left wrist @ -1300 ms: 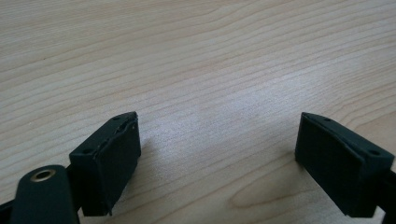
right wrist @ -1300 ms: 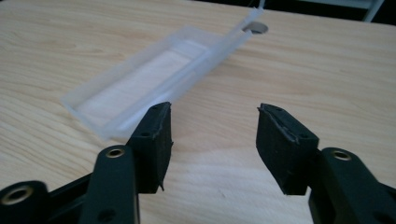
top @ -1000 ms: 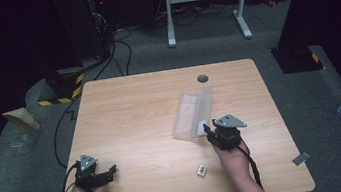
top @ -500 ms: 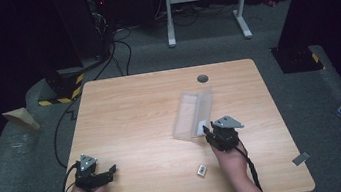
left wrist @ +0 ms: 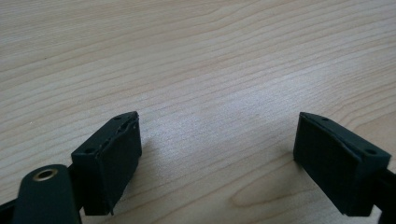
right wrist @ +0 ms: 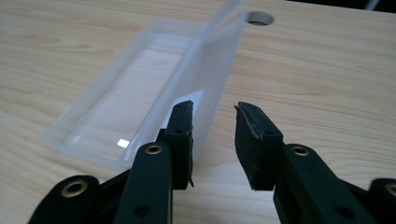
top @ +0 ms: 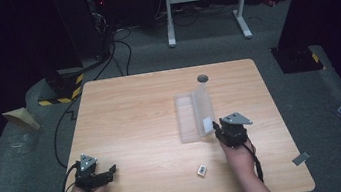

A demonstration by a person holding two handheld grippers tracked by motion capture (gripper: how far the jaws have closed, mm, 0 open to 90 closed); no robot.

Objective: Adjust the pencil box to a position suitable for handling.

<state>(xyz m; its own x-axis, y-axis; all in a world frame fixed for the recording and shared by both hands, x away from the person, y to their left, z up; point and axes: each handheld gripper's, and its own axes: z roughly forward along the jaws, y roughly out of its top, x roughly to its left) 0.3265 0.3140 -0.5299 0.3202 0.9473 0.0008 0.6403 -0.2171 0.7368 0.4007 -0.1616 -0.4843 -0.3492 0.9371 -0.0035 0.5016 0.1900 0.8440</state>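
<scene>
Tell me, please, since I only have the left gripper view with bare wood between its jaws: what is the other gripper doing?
Observer: The right gripper sits at the near end of a clear plastic box lying open on the table.
Operator: Is it gripping anything?
Observer: No; its jaws are apart, one at each side of the box's raised lid.
Operator: Anything else on the table?
Observer: A small white item lies near the front edge, left of the right hand.
</scene>
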